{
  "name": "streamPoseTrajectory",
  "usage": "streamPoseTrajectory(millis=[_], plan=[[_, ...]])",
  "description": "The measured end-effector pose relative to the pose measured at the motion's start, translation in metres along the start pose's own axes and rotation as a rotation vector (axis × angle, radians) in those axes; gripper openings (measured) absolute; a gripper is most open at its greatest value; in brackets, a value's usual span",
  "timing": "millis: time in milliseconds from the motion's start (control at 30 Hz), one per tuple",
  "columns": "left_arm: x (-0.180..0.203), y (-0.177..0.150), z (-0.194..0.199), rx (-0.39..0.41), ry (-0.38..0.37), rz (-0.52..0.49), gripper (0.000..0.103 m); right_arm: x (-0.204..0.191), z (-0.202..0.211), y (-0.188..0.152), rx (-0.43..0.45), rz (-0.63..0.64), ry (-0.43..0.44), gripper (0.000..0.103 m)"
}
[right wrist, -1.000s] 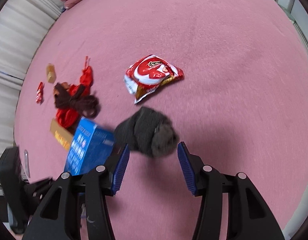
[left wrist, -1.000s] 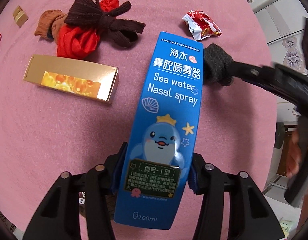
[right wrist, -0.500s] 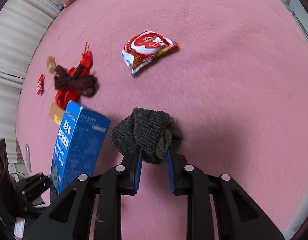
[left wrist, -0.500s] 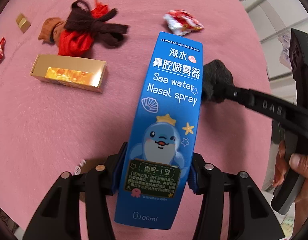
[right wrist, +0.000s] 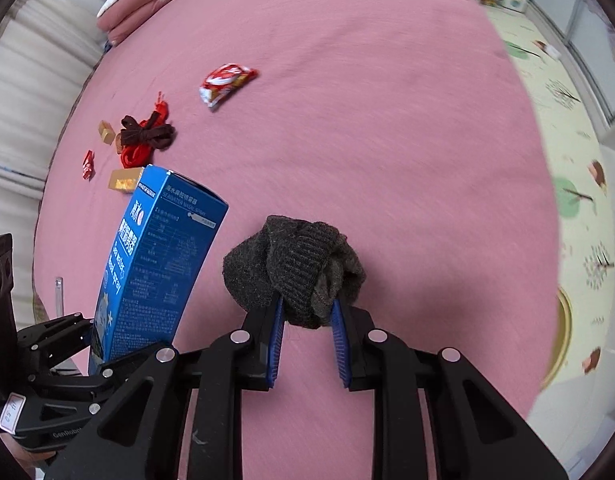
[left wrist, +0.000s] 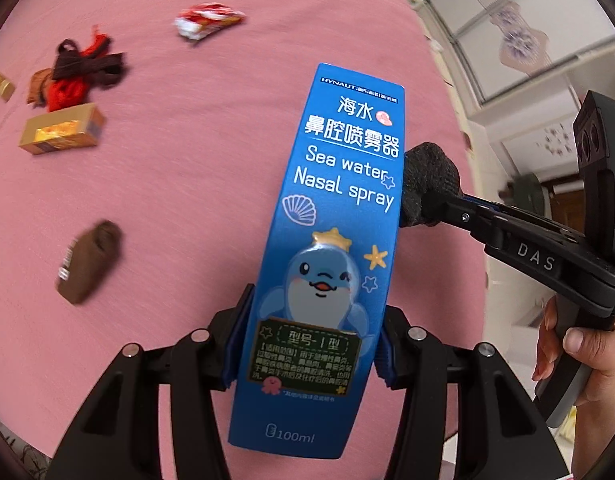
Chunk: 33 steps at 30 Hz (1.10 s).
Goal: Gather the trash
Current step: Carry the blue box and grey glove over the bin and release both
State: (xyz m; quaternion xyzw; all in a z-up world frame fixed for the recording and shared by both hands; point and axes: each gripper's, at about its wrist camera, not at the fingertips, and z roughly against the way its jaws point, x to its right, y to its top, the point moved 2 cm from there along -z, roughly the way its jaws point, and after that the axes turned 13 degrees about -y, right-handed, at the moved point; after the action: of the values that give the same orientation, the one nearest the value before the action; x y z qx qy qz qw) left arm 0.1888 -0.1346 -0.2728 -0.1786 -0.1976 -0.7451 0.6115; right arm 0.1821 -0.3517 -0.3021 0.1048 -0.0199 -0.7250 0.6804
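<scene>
Above the pink bedspread [left wrist: 179, 208], the left gripper [left wrist: 307, 344] clamps the blue nasal-spray box [left wrist: 331, 240] by its lower sides; light stiff card, best held across its narrow faces. In the right view, toward the bed's near edge, the right gripper [right wrist: 307, 320], jaws just closed, pinches a soft, squashy dark sock ball [right wrist: 295, 268] lifted off the cover.

Pink bedspread [right wrist: 387, 120], patterned floor mat [right wrist: 567, 168], white curtains [right wrist: 23, 92]

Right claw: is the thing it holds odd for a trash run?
Yes. The right claw is shut on a rolled dark grey sock, which looks like clothing, not trash. The snack wrapper lies uncollected on the pink bed cover.
</scene>
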Motion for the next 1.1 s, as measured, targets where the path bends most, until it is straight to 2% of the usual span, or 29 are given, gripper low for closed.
streamPoseTrajectory(millis=[233,567,667,800,1000,1067,1100], plan=[[0.079,-0.042,-0.036,-0.076,-0.037,-0.089,0.051,0.066,0.031,-0.057,0.012,-0.096,-0.029,0.022],[0.189,-0.088,-0.112,-0.220,-0.090,-0.204,0.051,0.194,0.058,-0.139,-0.005,-0.318,-0.113,0.022],[0.223,-0.092,-0.135,-0.258,-0.112,-0.232,0.051,0.231,0.062,-0.159,-0.013,-0.365,-0.137,0.022],[0.264,-0.094,-0.164,-0.294,-0.139,-0.264,0.051,0.273,0.063,-0.174,-0.017,-0.396,-0.196,0.022],[0.314,-0.089,-0.203,-0.333,-0.155,-0.312,0.051,0.327,0.063,-0.185,-0.022,-0.453,-0.220,0.023],[0.325,-0.087,-0.209,-0.346,-0.167,-0.335,0.052,0.341,0.066,-0.185,-0.006,-0.470,-0.234,0.028],[0.332,-0.085,-0.214,-0.351,-0.174,-0.343,0.053,0.348,0.068,-0.185,-0.001,-0.481,-0.246,0.034]])
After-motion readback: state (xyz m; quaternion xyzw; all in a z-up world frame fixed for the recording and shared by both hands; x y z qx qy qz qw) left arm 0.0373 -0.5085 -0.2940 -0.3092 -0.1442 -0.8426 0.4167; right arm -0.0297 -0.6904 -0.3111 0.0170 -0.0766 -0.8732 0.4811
